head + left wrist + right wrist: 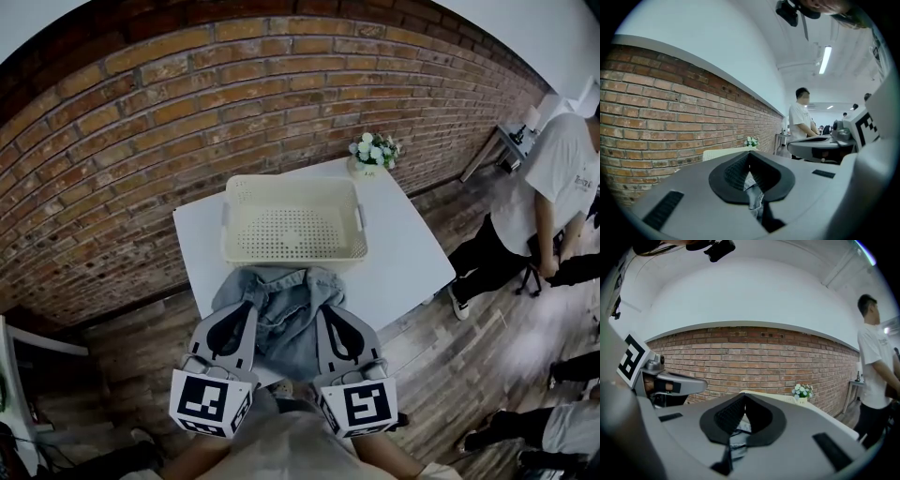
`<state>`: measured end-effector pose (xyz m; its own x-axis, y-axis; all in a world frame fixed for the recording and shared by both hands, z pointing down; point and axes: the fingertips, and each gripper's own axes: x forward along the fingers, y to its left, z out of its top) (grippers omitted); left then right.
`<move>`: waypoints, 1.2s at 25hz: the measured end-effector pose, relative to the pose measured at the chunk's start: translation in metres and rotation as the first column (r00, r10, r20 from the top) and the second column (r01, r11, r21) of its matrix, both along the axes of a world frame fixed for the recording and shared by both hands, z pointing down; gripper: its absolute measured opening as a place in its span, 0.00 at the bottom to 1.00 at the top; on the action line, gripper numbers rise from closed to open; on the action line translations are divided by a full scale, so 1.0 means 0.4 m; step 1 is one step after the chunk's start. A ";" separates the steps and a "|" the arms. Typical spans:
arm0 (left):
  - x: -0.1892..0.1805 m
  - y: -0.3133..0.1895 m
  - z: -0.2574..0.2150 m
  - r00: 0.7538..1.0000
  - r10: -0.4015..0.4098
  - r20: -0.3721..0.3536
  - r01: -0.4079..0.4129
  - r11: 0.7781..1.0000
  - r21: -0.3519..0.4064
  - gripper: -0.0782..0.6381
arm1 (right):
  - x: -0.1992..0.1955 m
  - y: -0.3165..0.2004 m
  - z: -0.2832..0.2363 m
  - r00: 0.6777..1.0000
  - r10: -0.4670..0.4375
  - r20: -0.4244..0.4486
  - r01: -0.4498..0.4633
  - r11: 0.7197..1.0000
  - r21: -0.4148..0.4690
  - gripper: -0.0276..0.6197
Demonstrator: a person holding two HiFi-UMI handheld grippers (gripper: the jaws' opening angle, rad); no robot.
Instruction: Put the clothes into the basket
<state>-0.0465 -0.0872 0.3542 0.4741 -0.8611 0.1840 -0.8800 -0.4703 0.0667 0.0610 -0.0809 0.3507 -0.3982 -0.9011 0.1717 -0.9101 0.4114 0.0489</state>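
Observation:
A blue denim garment [281, 314] hangs bunched between my two grippers at the near edge of the white table [403, 253]. My left gripper [246, 307] is shut on its left part, and my right gripper [328, 311] is shut on its right part. In the left gripper view a fold of denim [753, 193] is pinched in the closed left gripper [749, 158]. The right gripper view shows cloth [736, 439] caught in the closed right gripper [744, 400]. The cream perforated basket [292, 220] stands empty on the table just beyond the garment.
A small pot of white flowers [373, 153] sits at the table's far right corner, against the brick wall [187, 122]. A person in a white shirt [562, 178] stands to the right on the wooden floor. More legs show at the lower right.

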 end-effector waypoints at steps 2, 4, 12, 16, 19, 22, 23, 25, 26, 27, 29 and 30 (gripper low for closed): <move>-0.006 -0.005 0.009 1.000 -0.003 -0.004 0.003 1.000 -0.013 0.12 | 0.001 -0.002 0.007 1.000 0.002 0.001 -0.002 1.000 -0.010 0.05; -0.016 -0.010 0.019 1.000 -0.005 -0.009 0.005 1.000 -0.027 0.12 | -0.004 -0.003 0.013 1.000 0.001 0.003 -0.001 1.000 -0.020 0.05; -0.050 -0.038 0.054 1.000 0.003 0.003 -0.003 0.999 -0.045 0.12 | -0.019 -0.010 0.031 1.000 0.014 -0.011 -0.015 0.999 -0.034 0.05; -0.067 -0.043 0.089 1.000 0.017 0.009 -0.016 0.997 -0.077 0.12 | -0.017 -0.007 0.053 0.999 0.036 -0.027 -0.037 0.997 -0.060 0.05; -0.067 -0.048 0.121 0.999 0.042 0.031 -0.039 0.995 -0.090 0.12 | -0.003 -0.007 0.078 0.998 0.050 -0.045 -0.053 0.996 -0.067 0.05; -0.065 -0.048 0.172 0.995 0.078 0.065 -0.069 0.990 -0.122 0.12 | 0.013 -0.005 0.116 0.996 0.064 -0.070 -0.070 0.994 -0.088 0.05; -0.065 -0.048 0.191 0.993 0.088 0.083 -0.077 0.988 -0.133 0.12 | 0.018 -0.005 0.129 0.995 0.069 -0.072 -0.076 0.992 -0.098 0.05; -0.066 -0.048 0.231 0.987 0.110 0.119 -0.090 0.983 -0.161 0.12 | 0.026 -0.003 0.153 0.994 0.073 -0.076 -0.082 0.990 -0.115 0.05; -0.067 -0.047 0.251 0.985 0.117 0.130 -0.093 0.980 -0.178 0.12 | 0.028 -0.002 0.164 0.994 0.073 -0.078 -0.082 0.989 -0.123 0.05; -0.070 -0.046 0.268 0.983 0.122 0.136 -0.094 0.976 -0.196 0.12 | 0.030 0.000 0.174 0.994 0.071 -0.081 -0.081 0.988 -0.130 0.05; -0.078 -0.045 0.295 0.982 0.127 0.142 -0.093 0.970 -0.226 0.12 | 0.034 0.003 0.192 0.994 0.070 -0.084 -0.081 0.987 -0.142 0.05; -0.082 -0.044 0.307 0.981 0.130 0.145 -0.092 0.966 -0.241 0.12 | 0.037 0.004 0.201 0.994 0.070 -0.087 -0.082 0.985 -0.149 0.05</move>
<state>-0.0791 -0.1050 0.4772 0.5128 -0.7294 0.4528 -0.8312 -0.5538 0.0492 0.0758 -0.0792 0.4311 -0.3085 -0.8891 0.3381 -0.9347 0.3493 0.0658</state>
